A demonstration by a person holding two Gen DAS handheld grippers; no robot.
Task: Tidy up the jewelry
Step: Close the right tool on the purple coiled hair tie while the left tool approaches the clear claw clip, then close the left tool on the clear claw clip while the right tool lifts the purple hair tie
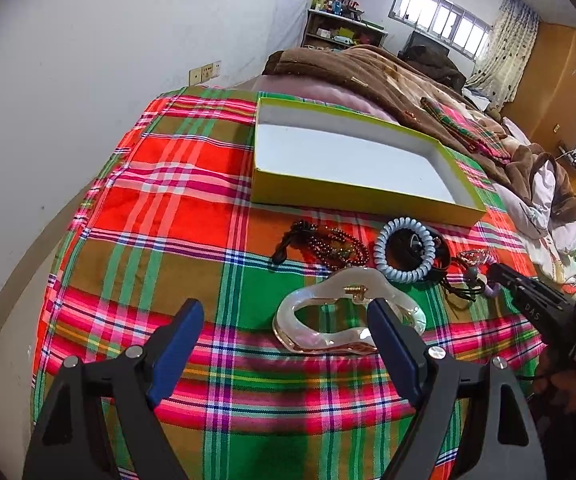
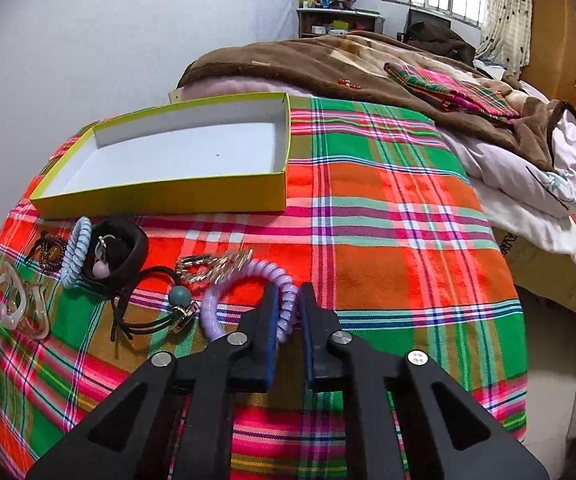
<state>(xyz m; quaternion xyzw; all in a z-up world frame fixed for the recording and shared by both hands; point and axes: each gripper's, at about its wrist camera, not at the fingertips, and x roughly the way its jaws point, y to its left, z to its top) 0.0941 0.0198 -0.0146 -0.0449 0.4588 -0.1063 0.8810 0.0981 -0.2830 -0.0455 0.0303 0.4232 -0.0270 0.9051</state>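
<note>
Right hand-held gripper (image 2: 289, 312) pinched on the near-right arc of the lilac coil hair tie (image 2: 248, 280), which lies flat on the plaid bedspread (image 2: 387, 220). Judged light, springy, slick plastic; best held across the coil. Its loop stretches left and away from the pads.

Left hand-held gripper (image 1: 286, 316) spread wide, pearly claw clip (image 1: 327, 320) between its fingers, untouched, long axis crosswise.

Beyond: empty yellow box (image 2: 160, 196).

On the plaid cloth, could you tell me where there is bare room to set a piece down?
The yellow box is empty inside. Bare plaid cloth lies to the box's right, up to the brown blanket. It is crowded in front of the box, from the clear hair claw to the purple coil tie in the right gripper.
</note>
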